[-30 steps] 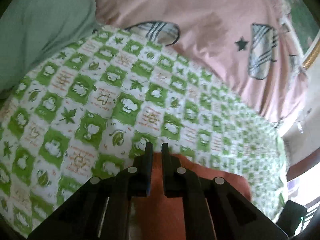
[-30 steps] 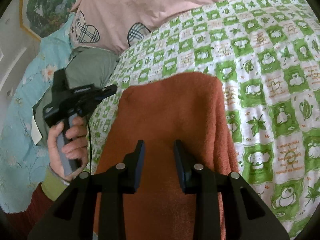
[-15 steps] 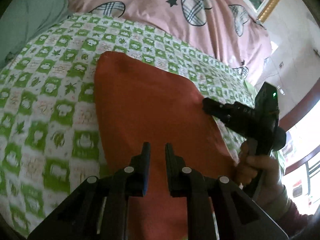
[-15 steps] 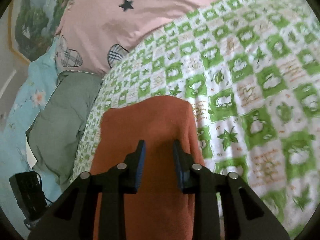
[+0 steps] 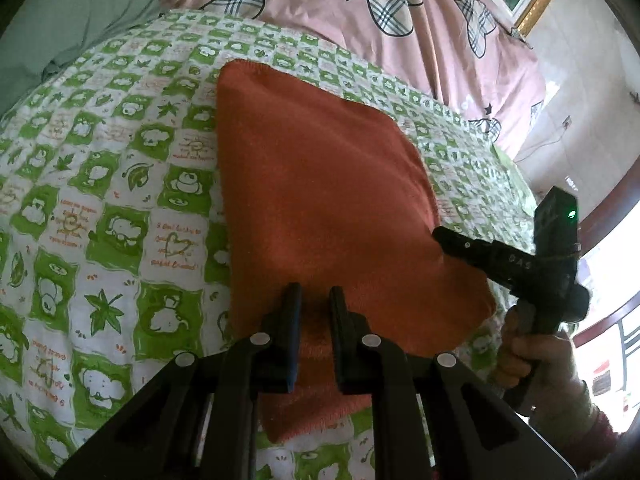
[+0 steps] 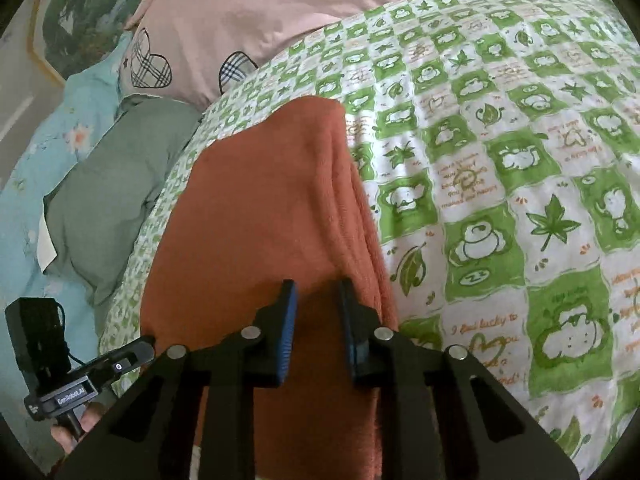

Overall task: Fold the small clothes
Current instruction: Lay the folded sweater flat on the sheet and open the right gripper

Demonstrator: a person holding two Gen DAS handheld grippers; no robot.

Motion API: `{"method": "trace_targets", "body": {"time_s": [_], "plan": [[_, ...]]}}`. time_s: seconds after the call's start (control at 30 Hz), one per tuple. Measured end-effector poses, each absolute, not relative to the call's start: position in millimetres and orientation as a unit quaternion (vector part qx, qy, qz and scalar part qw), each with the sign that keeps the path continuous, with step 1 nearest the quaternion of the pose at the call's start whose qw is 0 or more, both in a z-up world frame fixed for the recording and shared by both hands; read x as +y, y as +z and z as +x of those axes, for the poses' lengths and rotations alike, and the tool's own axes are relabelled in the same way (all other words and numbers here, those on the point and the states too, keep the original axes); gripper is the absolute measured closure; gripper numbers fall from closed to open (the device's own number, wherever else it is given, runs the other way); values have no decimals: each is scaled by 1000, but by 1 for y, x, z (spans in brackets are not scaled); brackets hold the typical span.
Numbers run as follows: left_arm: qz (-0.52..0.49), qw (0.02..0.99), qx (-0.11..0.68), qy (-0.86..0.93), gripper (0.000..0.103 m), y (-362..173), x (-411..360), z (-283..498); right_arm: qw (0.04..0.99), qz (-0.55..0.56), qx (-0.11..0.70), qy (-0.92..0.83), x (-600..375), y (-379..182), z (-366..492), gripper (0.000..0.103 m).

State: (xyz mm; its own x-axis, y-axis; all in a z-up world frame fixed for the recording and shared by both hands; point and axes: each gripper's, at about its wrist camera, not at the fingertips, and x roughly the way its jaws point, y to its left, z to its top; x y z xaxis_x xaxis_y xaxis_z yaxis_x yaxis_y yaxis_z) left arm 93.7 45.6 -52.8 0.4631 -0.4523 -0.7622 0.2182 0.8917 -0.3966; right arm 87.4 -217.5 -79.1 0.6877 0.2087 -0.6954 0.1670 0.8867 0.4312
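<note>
An orange cloth (image 5: 320,184), folded into a narrow strip, lies on the green-checked bedsheet (image 5: 120,200). My left gripper (image 5: 315,294) is at the strip's near end. Its jaws are almost together with a bit of the cloth in the thin gap. In the right wrist view the cloth (image 6: 260,208) runs away from me, with stacked layers along its right edge. My right gripper (image 6: 316,288) is over its near part. Its jaws are closing with cloth between them, pads apart from it. The right gripper (image 5: 444,236) touches the cloth's right edge, and the left gripper (image 6: 136,352) is at its left edge.
A pink quilt (image 5: 400,12) with plaid hearts lies beyond the sheet. A grey-green pillow (image 6: 112,184) and blue floral bedding (image 6: 40,140) are left of the cloth. A hand (image 5: 536,364) holds the right gripper near the bed's right side, by a wall and a gold picture frame (image 5: 532,0).
My left gripper swung from the cloth's far left corner to its near end. The right gripper came down closer to the cloth and its jaws narrowed.
</note>
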Motion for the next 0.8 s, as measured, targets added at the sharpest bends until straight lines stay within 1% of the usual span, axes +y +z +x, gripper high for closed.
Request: {"method": "trace_targets", "body": {"time_s": [0.1, 0.17, 0.4, 0.67, 0.73, 0.8], "plan": [[-121, 850, 474, -195, 91, -54, 46, 92, 889, 237, 392, 9, -218, -80, 88, 82], [-120, 852, 471, -193, 91, -54, 46, 91, 889, 242, 389, 9, -217, -77, 84, 80], [-102, 855, 470, -192, 90, -40, 43, 70, 902, 211, 376, 15, -195, -50, 46, 77], [-72, 856, 479, -180, 89, -52, 41, 38, 895, 199, 400, 5, -186, -70, 15, 76], [-74, 856, 482, -173, 89, -55, 42, 37, 888, 211, 409, -3, -191, -78, 14, 76], [-80, 856, 480, -171, 89, -54, 44, 35, 889, 222, 401, -4, -193, -76, 10, 76]]}}
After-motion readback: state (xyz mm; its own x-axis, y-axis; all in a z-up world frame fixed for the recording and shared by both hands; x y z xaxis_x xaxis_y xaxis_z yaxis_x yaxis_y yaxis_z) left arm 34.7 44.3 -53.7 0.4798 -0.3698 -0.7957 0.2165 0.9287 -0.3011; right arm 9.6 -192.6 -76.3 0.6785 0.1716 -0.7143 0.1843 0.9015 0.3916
